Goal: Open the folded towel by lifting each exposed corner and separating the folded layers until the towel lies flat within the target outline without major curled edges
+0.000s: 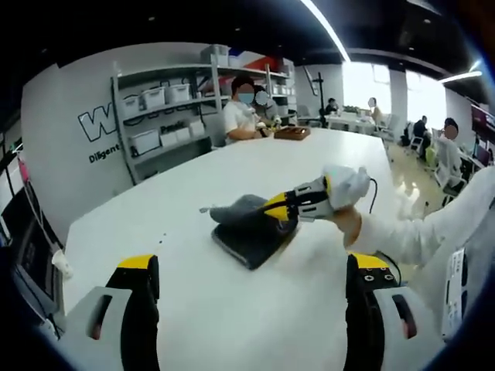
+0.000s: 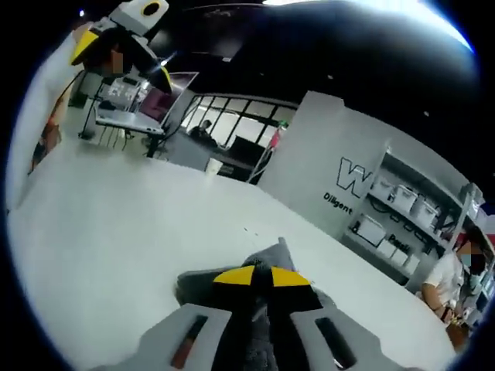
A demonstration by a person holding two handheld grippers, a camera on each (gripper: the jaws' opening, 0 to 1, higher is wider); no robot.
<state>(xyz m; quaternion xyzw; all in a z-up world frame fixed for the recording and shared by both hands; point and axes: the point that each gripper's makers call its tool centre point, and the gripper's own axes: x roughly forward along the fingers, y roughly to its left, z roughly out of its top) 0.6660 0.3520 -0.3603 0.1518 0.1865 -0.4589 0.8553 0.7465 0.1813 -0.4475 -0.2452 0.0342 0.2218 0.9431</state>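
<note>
- Two jaws of the left gripper (image 1: pixel 251 290) rise wide apart at the bottom of the left gripper view, holding nothing; mid-frame, the grey towel (image 1: pixel 246 232) lies folded on the white table (image 1: pixel 193 185) — the right gripper (image 1: pixel 288 207) pinches its top layer.
- Right gripper view: the right gripper (image 2: pixel 261 284) is closed on the towel (image 2: pixel 267 259) at lower centre, one corner lifted; unfolding seems barely begun. Shelves (image 2: pixel 402 220) stand at right — desks upper left.
</note>
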